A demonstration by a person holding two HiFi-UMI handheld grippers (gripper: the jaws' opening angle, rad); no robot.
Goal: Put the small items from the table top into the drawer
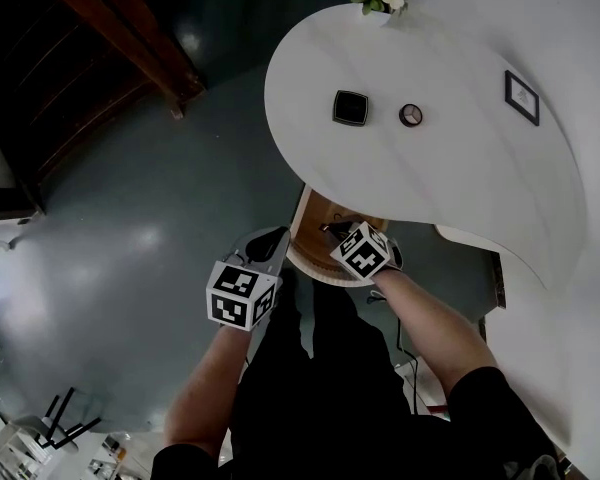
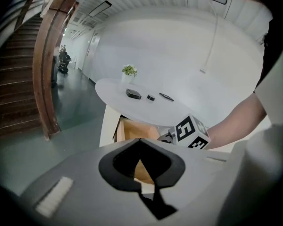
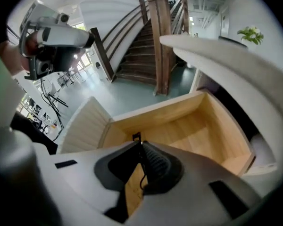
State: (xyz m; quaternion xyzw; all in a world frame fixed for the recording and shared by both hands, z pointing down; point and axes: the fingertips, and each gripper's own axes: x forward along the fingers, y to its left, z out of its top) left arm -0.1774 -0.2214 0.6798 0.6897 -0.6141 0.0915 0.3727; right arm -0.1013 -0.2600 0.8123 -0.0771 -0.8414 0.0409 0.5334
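Three small items lay on white curved table top [image 1: 430, 173]: black square box [image 1: 350, 108], round disc [image 1: 410, 115], flat black frame [image 1: 521, 97]. Your right gripper [image 3: 137, 138] pinched thin dark piece [image 3: 136, 136] over open wooden drawer [image 3: 188, 126]. Your left gripper [image 2: 140, 141] was pressed together, empty. Releasing near drawer wall risked floor drop.

Right gripper [image 1: 338, 233] over open drawer [image 1: 320, 211]; left gripper [image 1: 270, 244] beside.

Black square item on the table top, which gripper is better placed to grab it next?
Right, probably: the right gripper hangs over the open drawer, nearer the black square item; the left gripper sits farther back and off to the side.
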